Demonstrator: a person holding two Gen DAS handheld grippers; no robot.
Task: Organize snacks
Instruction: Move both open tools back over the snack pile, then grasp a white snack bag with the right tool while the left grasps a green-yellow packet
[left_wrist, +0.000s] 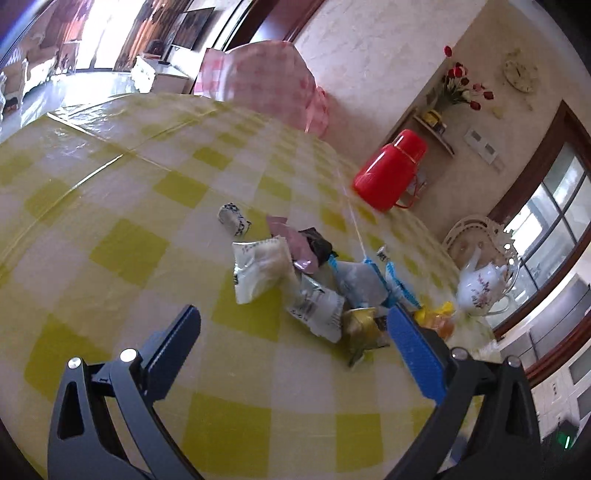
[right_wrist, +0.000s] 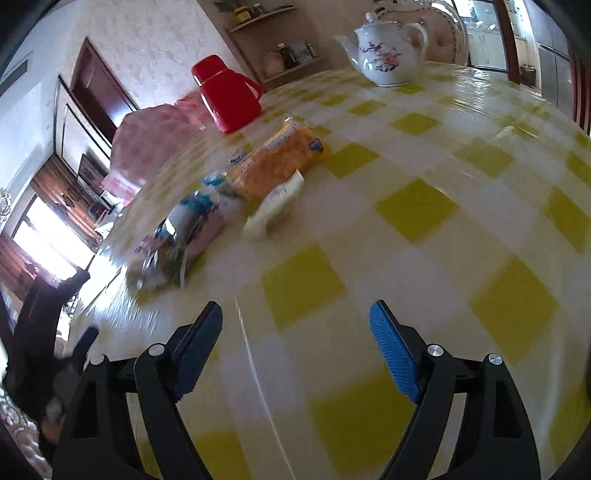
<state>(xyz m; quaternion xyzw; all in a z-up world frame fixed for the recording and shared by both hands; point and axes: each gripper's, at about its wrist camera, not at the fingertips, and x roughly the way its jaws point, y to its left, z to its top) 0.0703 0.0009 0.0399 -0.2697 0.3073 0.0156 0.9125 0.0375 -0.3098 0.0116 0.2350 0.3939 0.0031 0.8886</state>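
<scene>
A heap of snack packets lies on the yellow-checked table (left_wrist: 110, 177). In the left wrist view I see a cream packet (left_wrist: 258, 269), a pink packet (left_wrist: 295, 243), a silver printed packet (left_wrist: 317, 306), a gold packet (left_wrist: 364, 325), a blue-trimmed packet (left_wrist: 364, 280) and a small white-and-blue packet (left_wrist: 232, 218) apart to the left. My left gripper (left_wrist: 291, 317) is open and empty, just short of the heap. In the right wrist view an orange packet (right_wrist: 277, 162), a white packet (right_wrist: 275, 203) and a blue-and-silver packet (right_wrist: 188, 225) lie ahead. My right gripper (right_wrist: 295, 314) is open and empty above the table (right_wrist: 461, 166).
A red thermos jug (left_wrist: 388, 170) stands at the table's far edge, also in the right wrist view (right_wrist: 225, 96). A white floral teapot (left_wrist: 480, 284) stands right of the heap, also in the right wrist view (right_wrist: 388, 51). A pink-covered chair (left_wrist: 266, 74) stands beyond the table.
</scene>
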